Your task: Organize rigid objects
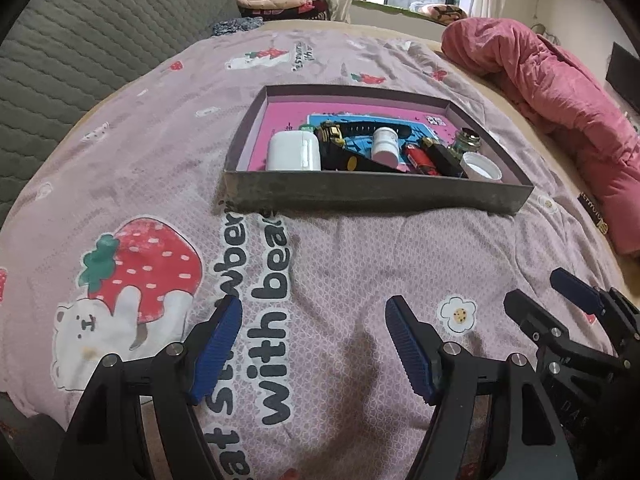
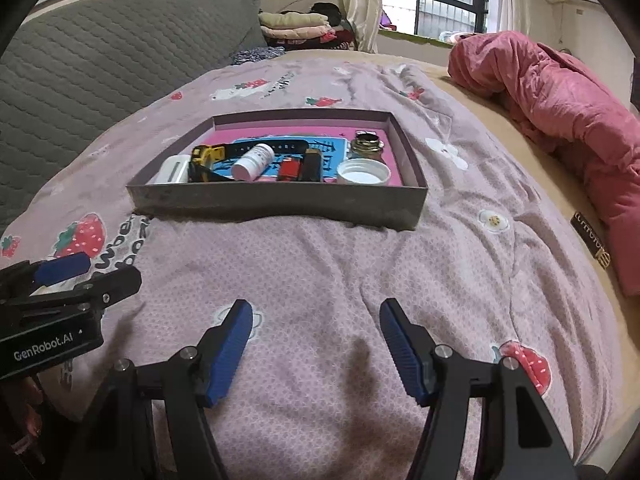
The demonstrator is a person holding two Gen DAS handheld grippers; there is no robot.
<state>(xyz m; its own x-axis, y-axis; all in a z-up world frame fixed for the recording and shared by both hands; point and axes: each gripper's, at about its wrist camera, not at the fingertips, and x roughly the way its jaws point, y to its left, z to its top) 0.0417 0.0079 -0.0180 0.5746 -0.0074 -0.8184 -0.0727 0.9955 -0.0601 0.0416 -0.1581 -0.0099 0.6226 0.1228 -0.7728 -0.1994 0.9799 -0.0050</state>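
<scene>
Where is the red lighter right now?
The red lighter lies inside the shallow box on the bed, near its front wall, between the tipped white bottle and the black lighter in both views.

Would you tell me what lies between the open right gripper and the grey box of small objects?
Only bare pink strawberry-print bedspread lies between the right gripper and the grey box; the right wrist view shows it plainly.

Soft printed cloth bedspread point(image 1: 340, 264); matt grey cardboard box point(image 1: 372, 194); glossy white plastic case point(image 1: 294, 151); ribbed blue rubbery fingers point(image 1: 218, 344); puffy pink quilt point(image 1: 560, 92).
</scene>
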